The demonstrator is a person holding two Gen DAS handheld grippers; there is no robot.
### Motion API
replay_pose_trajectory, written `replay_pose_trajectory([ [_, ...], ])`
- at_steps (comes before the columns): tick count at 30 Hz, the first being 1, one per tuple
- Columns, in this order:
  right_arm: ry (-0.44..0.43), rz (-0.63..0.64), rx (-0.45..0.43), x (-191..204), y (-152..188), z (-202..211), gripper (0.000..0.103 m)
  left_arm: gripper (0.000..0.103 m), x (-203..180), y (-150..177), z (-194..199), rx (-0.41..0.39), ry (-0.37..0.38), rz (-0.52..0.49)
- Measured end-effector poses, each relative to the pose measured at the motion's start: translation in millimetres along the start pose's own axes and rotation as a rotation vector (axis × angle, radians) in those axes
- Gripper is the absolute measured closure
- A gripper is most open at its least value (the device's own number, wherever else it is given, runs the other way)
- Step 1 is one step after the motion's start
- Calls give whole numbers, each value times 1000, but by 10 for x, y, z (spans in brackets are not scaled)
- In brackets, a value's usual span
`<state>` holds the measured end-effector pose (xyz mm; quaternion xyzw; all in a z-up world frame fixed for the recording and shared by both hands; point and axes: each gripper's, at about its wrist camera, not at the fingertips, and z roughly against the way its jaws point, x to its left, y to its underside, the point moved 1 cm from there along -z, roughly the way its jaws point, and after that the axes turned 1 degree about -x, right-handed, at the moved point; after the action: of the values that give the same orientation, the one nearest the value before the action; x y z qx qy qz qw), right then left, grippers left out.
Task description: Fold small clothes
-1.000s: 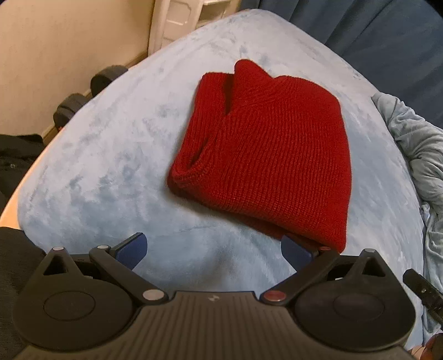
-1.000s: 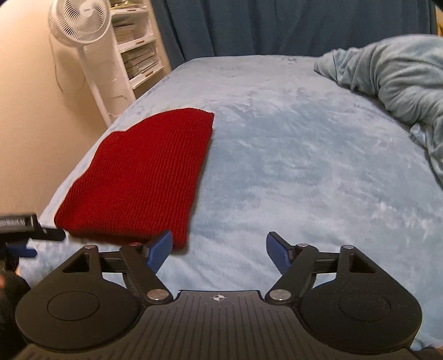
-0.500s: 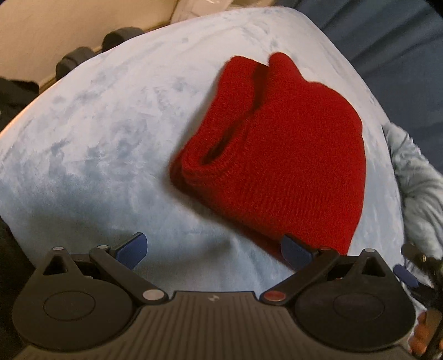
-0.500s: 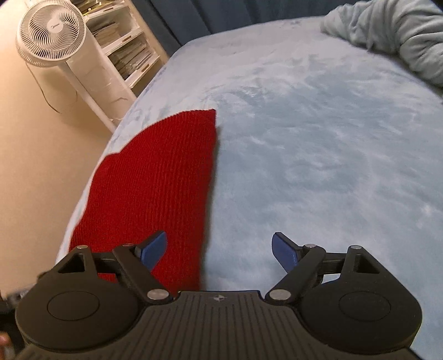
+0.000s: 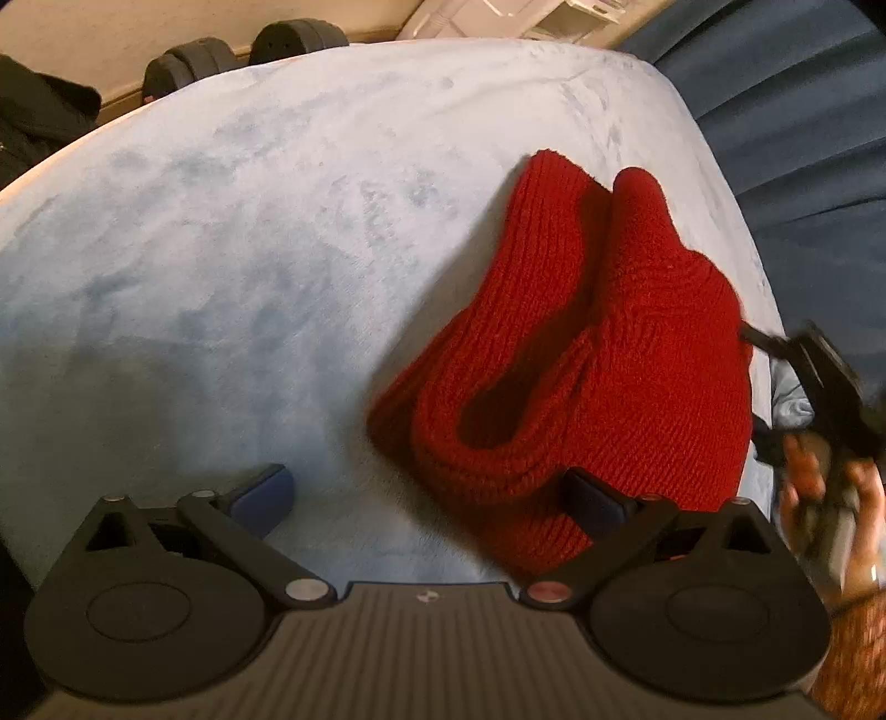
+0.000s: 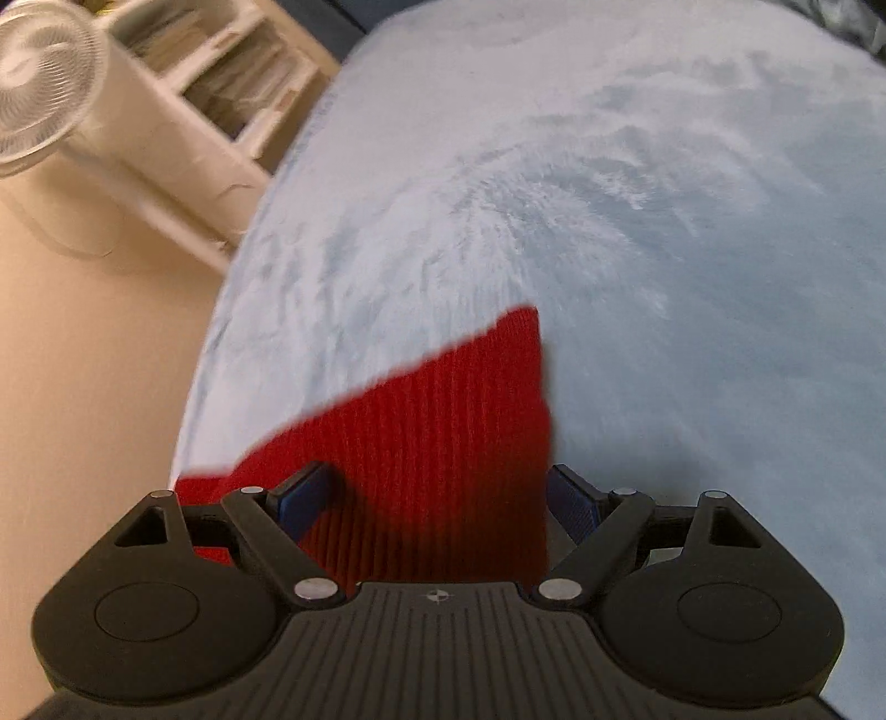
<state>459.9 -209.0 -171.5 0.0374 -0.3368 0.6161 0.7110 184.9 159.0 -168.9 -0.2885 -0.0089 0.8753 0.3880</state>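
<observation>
A red knit garment lies folded on the pale blue fleece bed cover. My left gripper is open just above the near folded end, its right finger over the red knit and its left finger over the cover. In the right wrist view the same red knit garment fills the gap of my right gripper, whose jaws are opening and stand wide over one corner; the pads press on nothing. The right gripper, blurred, with a hand, shows at the right edge of the left wrist view.
A white fan and white shelves stand beside the bed. Black dumbbells lie on the floor past the bed's edge. A dark blue curtain hangs behind. The beige floor lies left of the bed.
Both grippers came closer to the red garment. The right one swept left until the garment lies between its fingers, and its jaws widened. The left view rolled and sank toward the folded end.
</observation>
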Motion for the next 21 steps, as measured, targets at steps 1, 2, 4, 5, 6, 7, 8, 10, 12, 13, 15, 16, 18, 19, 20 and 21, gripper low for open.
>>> replay_pose_trajectory([
  [1, 11, -6, 16, 19, -68, -128, 10, 0, -12, -17, -22, -7, -5, -7],
  [2, 29, -8, 28, 29, -125, -240, 10, 0, -21, -43, -33, -22, -11, -4],
  [4, 79, 43, 52, 71, -176, -419, 27, 35, -27, -100, -8, -78, -11, 4],
  [5, 118, 107, 68, 116, -159, -478, 41, 42, -51, -150, -24, -66, 19, -15],
  [6, 141, 164, 79, 158, -123, -496, 53, 46, -65, -195, -24, -61, 7, -15],
  [7, 154, 205, 78, 180, -87, -476, 65, 52, -76, -243, -20, -60, 8, -11],
  [8, 155, 237, 70, 176, -42, -421, 68, 55, -106, -297, -29, -54, 3, -42],
  [10, 163, 201, 59, 55, 28, -242, 73, 58, -154, -453, -48, -42, -1, -86],
  [12, 192, 121, 35, -164, 203, 44, 74, 59, -252, -745, -93, -31, 0, -195],
  [13, 202, 79, 20, -280, 344, 199, 75, 59, -335, -946, -135, -21, 4, -246],
  [15, 203, -30, -22, -523, 751, 527, 75, 59, -602, -1357, -309, 27, 20, -379],
  [16, 200, -109, -48, -646, 1043, 699, 76, 59, -823, -1558, -449, 68, 35, -472],
  [18, 164, -297, -128, -829, 1677, 983, 76, 59, -1284, -1775, -710, 134, 40, -610],
  [19, 144, -374, -165, -868, 1937, 1078, 76, 59, -1489, -1796, -820, 151, 36, -672],
  [20, 115, -472, -221, -890, 2259, 1178, 76, 59, -1739, -1766, -928, 160, 22, -755],
  [21, 93, -547, -259, -883, 2484, 1230, 76, 59, -1963, -1692, -1014, 159, 0, -832],
])
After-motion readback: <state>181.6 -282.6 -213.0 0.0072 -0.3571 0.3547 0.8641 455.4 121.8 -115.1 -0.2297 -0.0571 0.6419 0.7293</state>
